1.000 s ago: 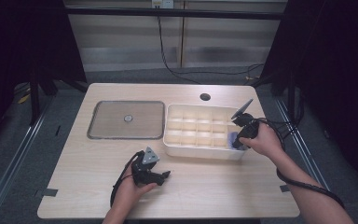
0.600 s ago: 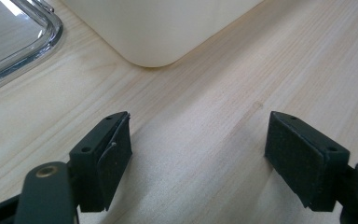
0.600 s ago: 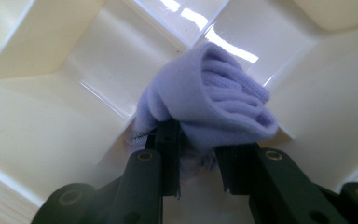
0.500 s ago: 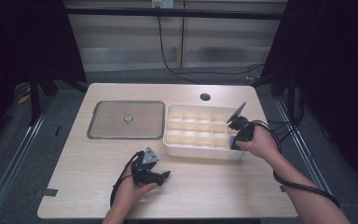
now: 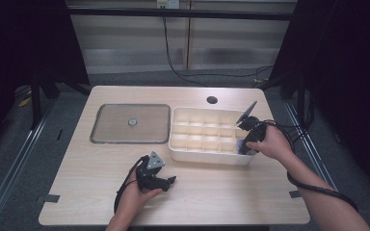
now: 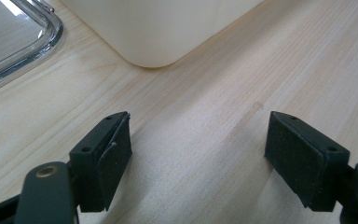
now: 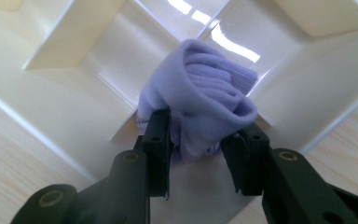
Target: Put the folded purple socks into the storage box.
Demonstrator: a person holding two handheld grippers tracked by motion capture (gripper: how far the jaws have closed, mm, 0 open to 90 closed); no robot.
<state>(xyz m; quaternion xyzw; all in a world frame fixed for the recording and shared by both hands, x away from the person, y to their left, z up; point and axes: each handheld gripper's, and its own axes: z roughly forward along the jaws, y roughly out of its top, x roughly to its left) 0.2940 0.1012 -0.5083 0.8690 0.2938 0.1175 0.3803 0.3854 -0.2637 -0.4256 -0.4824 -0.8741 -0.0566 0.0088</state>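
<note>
**Rolled sock at the near right corner cell of the divided box**

Landmark for all positions: the cream divided box (image 5: 211, 136) on my table (image 5: 91, 192).

Right tongs (image 7: 196, 147): they point down into the box's corner compartment nearest me on the right side. A rolled lavender sock (image 7: 205, 100) sits between the jaws, its bulk lying in that compartment and up against the divider walls. My jaws have just been opening. In the right gripper view the left pad (image 7: 161, 140) lies against the sock's side and the right pad is at its edge; I cannot tell whether they still press on the fabric or merely flank it. From the high view, my right tongs (image 5: 247, 140) hang over that same corner, with a small patch of the sock (image 5: 241, 146) visible below them, inside the box wall.

Left tongs (image 6: 198, 154): jaws wide, nothing between them, bare wood below. They rest on the table in front of the box's near left corner, well apart from it; the left gripper view shows that rounded corner (image 6: 154, 35) ahead of the jaws. In the high view my left tongs (image 5: 161, 182) lie low on the wood in my hand.

Also noted: a shallow metal tray (image 5: 130, 123) just beside the box's left wall, with a small round piece (image 5: 132, 122) at its middle. A dark round hole (image 5: 212, 100) in the tabletop behind the box's far edge.
</note>
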